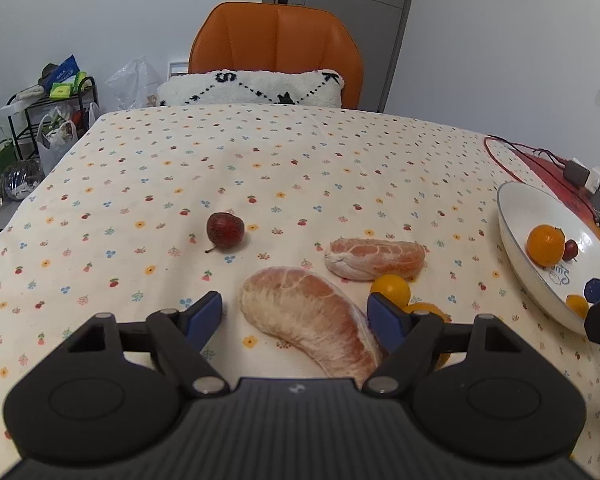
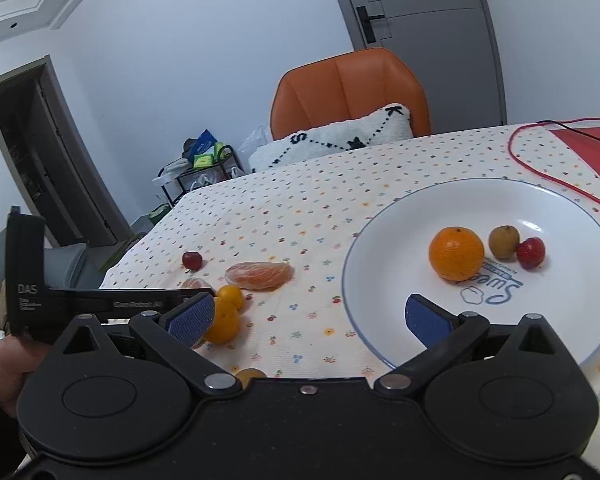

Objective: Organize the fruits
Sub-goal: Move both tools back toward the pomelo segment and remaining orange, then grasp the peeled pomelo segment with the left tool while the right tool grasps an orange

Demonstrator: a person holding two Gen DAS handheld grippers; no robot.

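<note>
My left gripper [image 1: 296, 316] is low over the flowered tablecloth, open, with a large peeled pomelo segment [image 1: 308, 320] lying between its fingers. The right pad is at the segment's side; the left pad stands apart from it. A second segment [image 1: 374, 258] [image 2: 260, 275] lies just beyond. Two small orange fruits [image 1: 391, 289] [image 2: 230, 297] sit to the right of it. A dark red fruit [image 1: 225, 229] [image 2: 192, 260] lies farther left. My right gripper [image 2: 311, 318] is open and empty at the near left rim of the white plate [image 2: 346, 276] [image 1: 508, 236], which holds an orange [image 2: 456, 254], a brownish fruit [image 2: 504, 242] and a red fruit [image 2: 531, 252].
An orange chair [image 1: 276, 36] with a white pillow [image 1: 252, 88] stands behind the table's far edge. A red cable [image 2: 540, 172] and a red mat [image 2: 592, 144] lie at the back right. A rack with bags [image 1: 52, 120] stands left of the table. A hand [image 2: 4, 364] holds the left gripper.
</note>
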